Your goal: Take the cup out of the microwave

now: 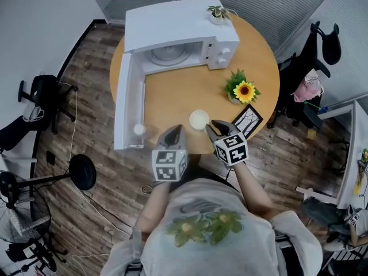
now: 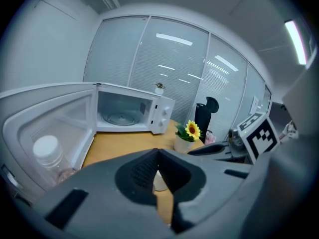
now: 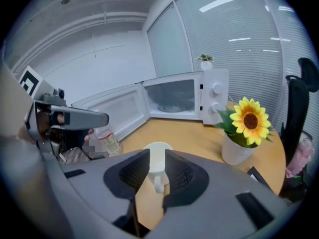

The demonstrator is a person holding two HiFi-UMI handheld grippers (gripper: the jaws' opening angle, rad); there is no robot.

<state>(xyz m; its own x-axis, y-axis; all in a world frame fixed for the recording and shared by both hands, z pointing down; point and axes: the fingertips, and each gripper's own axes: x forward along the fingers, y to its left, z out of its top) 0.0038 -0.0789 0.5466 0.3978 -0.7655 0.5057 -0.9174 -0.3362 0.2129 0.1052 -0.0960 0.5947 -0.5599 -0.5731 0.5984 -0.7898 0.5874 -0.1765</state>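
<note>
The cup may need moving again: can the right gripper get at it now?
Probably yes: the cup stands in the open just ahead of the right gripper, jaws apart, nothing in between.

The white cup (image 1: 199,119) stands upright on the round wooden table (image 1: 172,96), close to its near edge and a little right of centre, with its handle turned to the near side. The white microwave (image 1: 181,33) sits at the table's far side. Its door (image 1: 127,105) is swung wide open to the left, and the glass turntable (image 1: 168,53) shows inside.
</note>
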